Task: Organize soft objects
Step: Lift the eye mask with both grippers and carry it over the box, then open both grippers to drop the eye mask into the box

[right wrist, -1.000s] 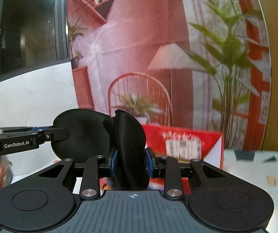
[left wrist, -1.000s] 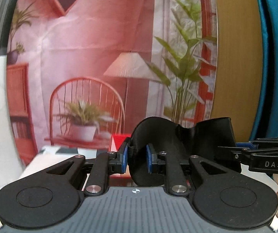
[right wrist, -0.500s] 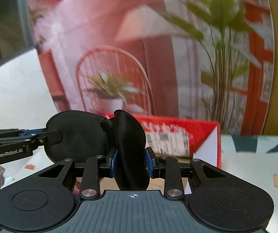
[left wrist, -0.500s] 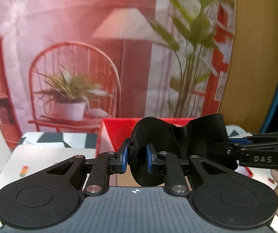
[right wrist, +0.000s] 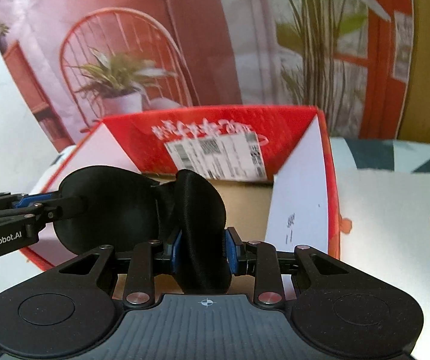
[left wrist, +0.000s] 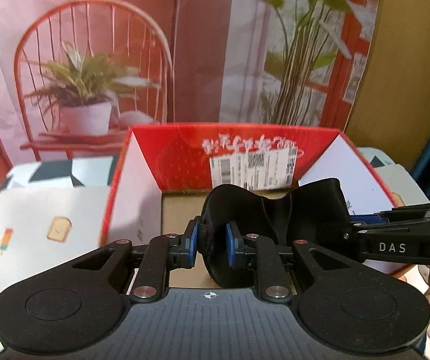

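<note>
A black padded sleep mask is held between both grippers above an open red cardboard box. My left gripper is shut on the mask's left end. My right gripper is shut on its right end, and its arm enters the left wrist view from the right. The left gripper's arm shows at the left of the right wrist view. The box has white side flaps and a shipping label, and its brown floor shows under the mask.
The box stands on a table with a pale cloth printed with toast and ice-lolly pictures; the cloth also shows in the right wrist view. A printed backdrop of a chair, plants and a lamp hangs behind.
Both grippers have moved forward and tilted down with the mask. The red box now fills the middle of both views and its inside shows below the mask.
</note>
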`<state>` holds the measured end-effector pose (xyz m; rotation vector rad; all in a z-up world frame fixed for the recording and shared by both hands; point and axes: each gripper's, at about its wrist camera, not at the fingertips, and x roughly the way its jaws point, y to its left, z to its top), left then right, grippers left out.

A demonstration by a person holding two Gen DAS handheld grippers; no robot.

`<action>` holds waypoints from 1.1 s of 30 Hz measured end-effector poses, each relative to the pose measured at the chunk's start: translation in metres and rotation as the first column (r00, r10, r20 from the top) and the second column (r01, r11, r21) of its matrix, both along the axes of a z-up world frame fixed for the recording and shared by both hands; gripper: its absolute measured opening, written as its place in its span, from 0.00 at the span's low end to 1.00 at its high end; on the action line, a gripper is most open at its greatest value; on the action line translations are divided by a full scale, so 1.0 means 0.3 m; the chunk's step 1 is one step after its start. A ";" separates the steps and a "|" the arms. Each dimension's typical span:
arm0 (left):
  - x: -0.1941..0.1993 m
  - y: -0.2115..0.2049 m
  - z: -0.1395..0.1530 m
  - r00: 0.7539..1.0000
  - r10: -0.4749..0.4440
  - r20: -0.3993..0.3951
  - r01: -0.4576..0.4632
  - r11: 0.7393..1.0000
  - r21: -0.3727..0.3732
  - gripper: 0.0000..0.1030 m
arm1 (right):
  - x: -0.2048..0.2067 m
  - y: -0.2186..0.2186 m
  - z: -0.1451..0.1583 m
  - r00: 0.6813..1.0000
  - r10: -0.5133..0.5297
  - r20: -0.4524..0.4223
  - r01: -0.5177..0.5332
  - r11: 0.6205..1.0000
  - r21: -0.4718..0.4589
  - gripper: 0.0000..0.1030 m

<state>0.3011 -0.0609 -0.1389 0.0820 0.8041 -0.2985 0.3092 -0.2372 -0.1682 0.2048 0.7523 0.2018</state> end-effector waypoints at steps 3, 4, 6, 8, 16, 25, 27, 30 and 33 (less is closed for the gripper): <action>0.013 -0.015 -0.019 1.000 0.003 -0.025 -0.002 1.000 0.023 0.20 | 0.022 -0.006 -0.028 0.999 -0.020 -0.050 0.020 1.000 0.009 0.27; 0.015 -0.017 -0.021 1.000 0.003 -0.028 -0.002 1.000 0.030 0.20 | 0.026 -0.008 -0.033 0.998 -0.022 -0.058 0.022 1.000 0.013 0.27; 0.018 -0.018 -0.024 0.999 0.003 -0.033 -0.002 0.999 0.039 0.21 | 0.029 -0.005 -0.036 0.998 -0.019 -0.060 0.020 1.000 0.011 0.27; 0.022 -0.019 -0.022 0.999 0.005 -0.032 -0.004 0.999 0.045 0.22 | 0.031 0.000 -0.035 0.998 -0.020 -0.065 0.021 1.000 0.004 0.27; 0.000 -0.010 0.012 1.000 0.012 0.028 -0.014 0.997 0.079 0.53 | 0.010 0.041 0.001 1.000 0.000 0.005 0.000 0.991 -0.132 0.45; -0.076 0.040 0.105 0.991 0.021 0.129 -0.028 0.998 0.049 0.84 | -0.059 0.067 0.073 0.991 0.019 0.135 0.016 0.968 -0.250 0.80; -0.098 0.049 0.122 0.989 0.017 0.149 -0.025 0.998 0.053 0.89 | -0.076 0.060 0.084 0.988 0.019 0.153 0.018 0.971 -0.239 0.86; -0.126 0.060 0.142 0.987 0.013 0.162 -0.024 0.997 0.067 0.98 | -0.099 0.052 0.097 0.986 0.013 0.168 0.024 0.976 -0.216 0.98; -0.158 0.083 0.159 0.985 0.017 0.174 -0.027 0.998 0.052 1.00 | -0.125 0.052 0.109 0.982 0.001 0.187 0.036 0.980 -0.195 1.00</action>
